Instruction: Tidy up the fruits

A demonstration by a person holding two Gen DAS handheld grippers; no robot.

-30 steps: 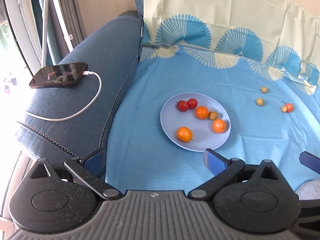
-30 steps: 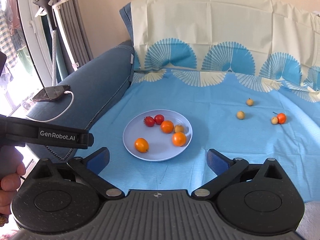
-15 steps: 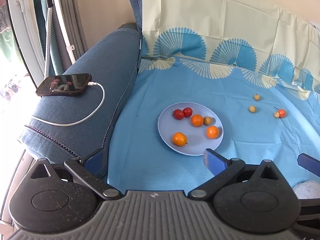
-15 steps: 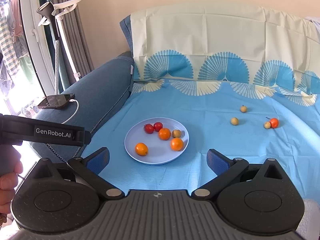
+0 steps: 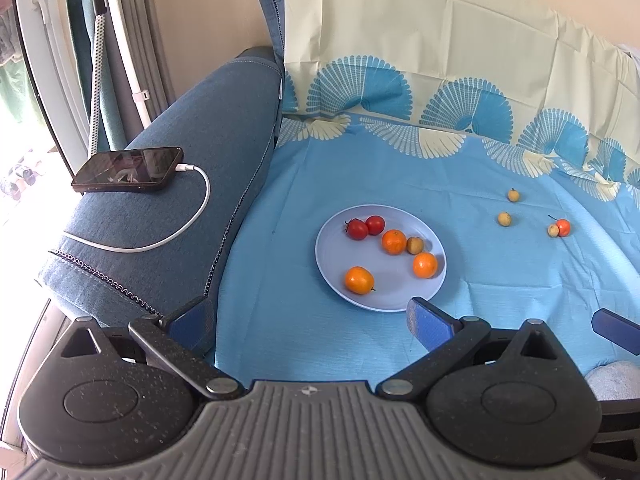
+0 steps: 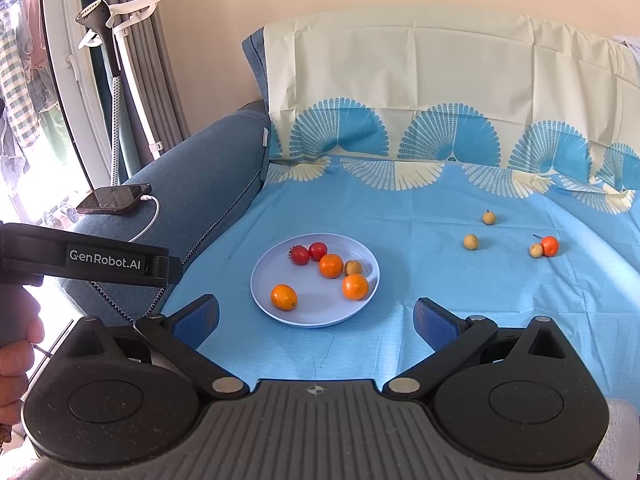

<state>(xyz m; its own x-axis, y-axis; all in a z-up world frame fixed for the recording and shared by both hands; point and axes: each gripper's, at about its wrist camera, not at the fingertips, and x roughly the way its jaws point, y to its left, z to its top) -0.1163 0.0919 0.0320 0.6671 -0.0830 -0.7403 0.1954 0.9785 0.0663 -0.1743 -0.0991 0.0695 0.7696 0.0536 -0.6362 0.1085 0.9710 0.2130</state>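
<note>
A sofa [image 6: 208,184] draped in a blue cloth [image 6: 400,216] fills both views, its bare armrest on the left carrying a phone [image 5: 128,170] on a white cable [image 5: 192,216]. On the cloth sits a pale plate [image 6: 280,316], already holding two red tomatoes [image 6: 308,253], three oranges [image 6: 331,265] and one small tan fruit [image 6: 353,267].

Four fruits lie loose on the cloth, well apart from the plate and to its right: two small tan ones [image 6: 471,241], and further right a small orange-red fruit [image 6: 549,245] touching a third tan one [image 6: 536,250]. These look like the ones left to gather.

The right gripper [image 6: 316,320] hangs above the near edge of the cloth, fingers wide apart and empty, with the plate straight ahead between them. The loose fruits lie ahead and off to its right. The left gripper [image 5: 312,320] is likewise spread and empty, set further left near the armrest, so the strays are a longer reach for it. The right one is the nearer, and would need to swing right and forward. The fruits are round, so approach angle matters little; whether the touching pair can be parted cleanly is hard to judge at this size.
</note>
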